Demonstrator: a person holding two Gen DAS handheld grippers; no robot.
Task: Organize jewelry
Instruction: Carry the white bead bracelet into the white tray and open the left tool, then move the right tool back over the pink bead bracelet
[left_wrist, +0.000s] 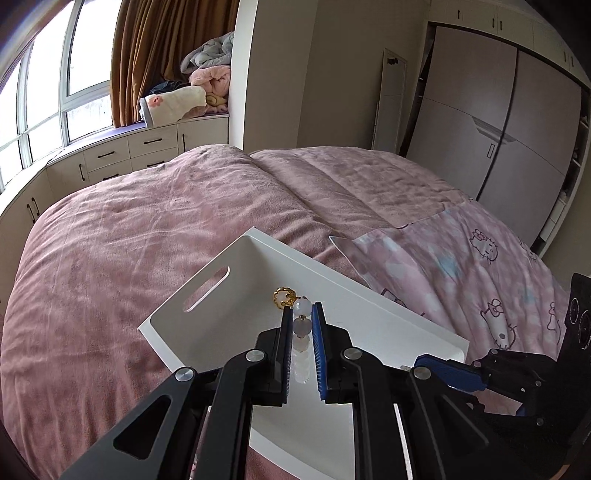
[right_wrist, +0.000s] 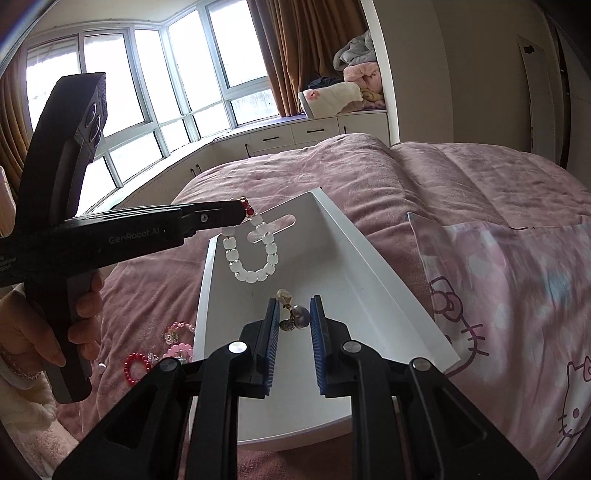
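The left gripper (left_wrist: 301, 317), black-framed with blue ribbed pads, is pinching a bracelet of translucent white square beads (right_wrist: 251, 254) by its end with the red beads and gold clasp; the loop is hanging free above the far half of the shallow white rectangular tray with a slot handle (right_wrist: 364, 273). In the right wrist view the bracelet is dangling at about eleven o'clock from the right gripper (right_wrist: 293, 317), whose jaws are standing apart around a small cluster of a pearl-and-metal earring or charm (right_wrist: 295, 314); whether its pads are touching that piece cannot be told. The tray is resting on a dusty-pink quilted bedspread (left_wrist: 147, 221), with a pale pink cartoon-cat pillowcase (right_wrist: 517, 295) at three o'clock. At about eight o'clock, off the tray, a red bead ring (right_wrist: 136, 365) and pink bead bracelets (right_wrist: 179, 347) are lying on the bedspread, not yet sorted. The step in hand appears to be lowering the white bracelet into the tray: it is best done by descending until the lowest beads are resting on the tray floor, well apart from the small cluster, and only then parting the jaws, so the strand is settling flat rather than bouncing or tangling.
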